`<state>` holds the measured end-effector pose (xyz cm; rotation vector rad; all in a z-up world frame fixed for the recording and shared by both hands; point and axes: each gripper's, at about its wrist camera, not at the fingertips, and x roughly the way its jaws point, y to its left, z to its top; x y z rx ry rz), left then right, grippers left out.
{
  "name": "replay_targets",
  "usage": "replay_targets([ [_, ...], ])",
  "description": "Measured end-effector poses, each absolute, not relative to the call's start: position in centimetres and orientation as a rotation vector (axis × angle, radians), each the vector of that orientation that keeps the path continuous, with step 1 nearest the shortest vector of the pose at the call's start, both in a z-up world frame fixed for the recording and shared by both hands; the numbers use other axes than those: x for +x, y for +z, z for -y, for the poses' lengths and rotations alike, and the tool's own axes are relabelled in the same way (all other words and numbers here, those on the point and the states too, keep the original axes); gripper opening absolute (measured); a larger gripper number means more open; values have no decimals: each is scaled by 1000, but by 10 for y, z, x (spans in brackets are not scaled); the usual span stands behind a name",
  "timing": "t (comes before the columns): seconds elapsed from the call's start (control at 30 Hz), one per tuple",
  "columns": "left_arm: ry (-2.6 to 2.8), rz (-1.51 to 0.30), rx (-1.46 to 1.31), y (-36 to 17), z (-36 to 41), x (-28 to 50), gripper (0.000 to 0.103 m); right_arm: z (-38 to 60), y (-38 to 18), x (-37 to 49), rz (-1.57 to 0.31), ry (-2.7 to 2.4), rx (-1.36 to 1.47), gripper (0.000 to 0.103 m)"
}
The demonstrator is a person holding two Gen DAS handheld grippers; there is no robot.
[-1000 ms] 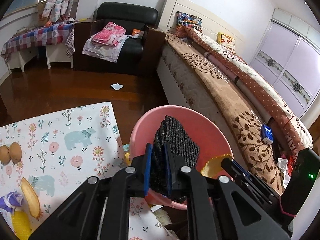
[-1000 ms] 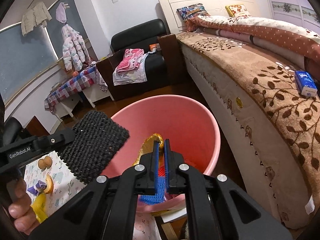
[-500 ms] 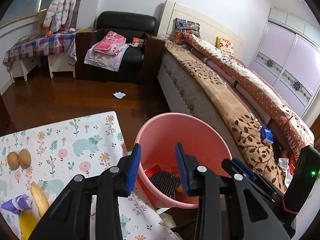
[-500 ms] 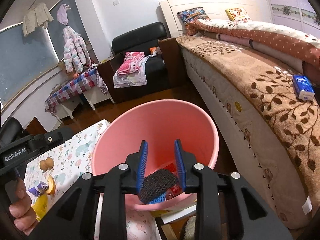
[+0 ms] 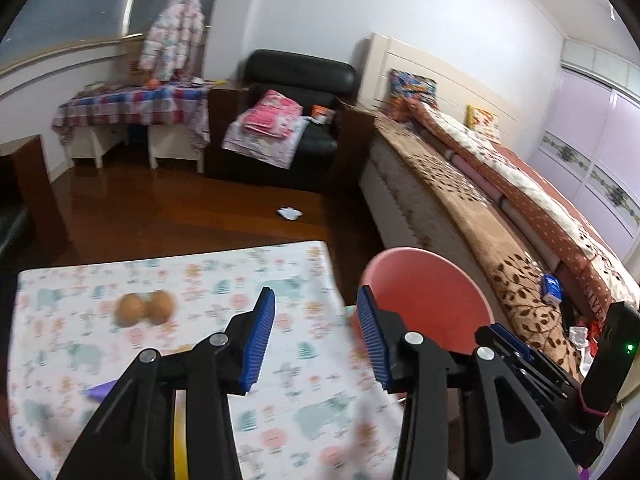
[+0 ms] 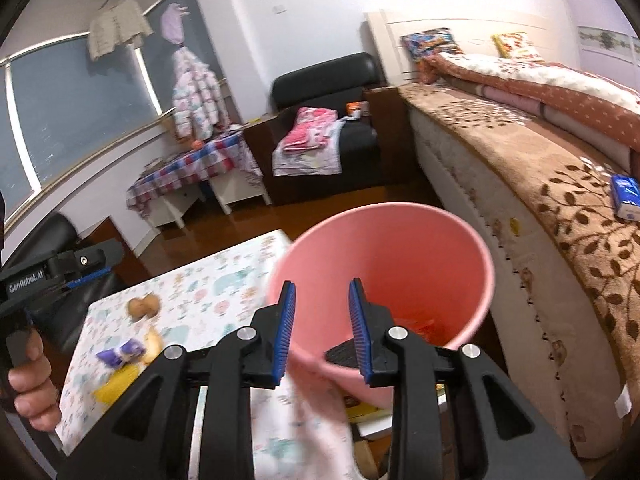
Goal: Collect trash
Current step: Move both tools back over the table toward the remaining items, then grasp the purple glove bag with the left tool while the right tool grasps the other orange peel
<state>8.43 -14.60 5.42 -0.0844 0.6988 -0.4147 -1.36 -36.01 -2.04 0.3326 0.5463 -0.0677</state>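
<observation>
Trash remains on the worktop (image 5: pixel 200 360): two brown shells (image 6: pixel 143 305), a purple wrapper (image 6: pixel 120 354) and yellow peel (image 6: pixel 116 386) near its left edge. Left tool (image 5: pixel 316 340), whose jaws have just been opening, stands spread with nothing between them; right tool (image 6: pixel 322 332) is partly spread and bare too. Best to bring one tool low over the wrapper, straddle it squarely, then pinch. The pink bin (image 6: pixel 460 240), just beside the worktop, already holds a dark mesh pad (image 6: pixel 344 356) and orange scraps (image 6: pixel 420 324).
</observation>
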Motion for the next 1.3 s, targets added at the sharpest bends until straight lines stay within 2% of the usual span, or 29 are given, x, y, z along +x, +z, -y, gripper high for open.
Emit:
replay_targets([
  [0.43, -233, -689, -115, 51, 20, 46, 45, 289, -16, -21, -550, 62, 260, 28],
  [0.83, -159, -732, -178, 26, -28, 29, 46, 254, -23, -20, -590, 134, 219, 28],
  [0.93, -159, -763, -153, 15, -34, 29, 51, 242, -26, -18, -608, 164, 200, 28],
  [1.3, -272, -826, 27, -21, -38, 55, 52, 205, -45, 2, -712, 237, 165, 28],
])
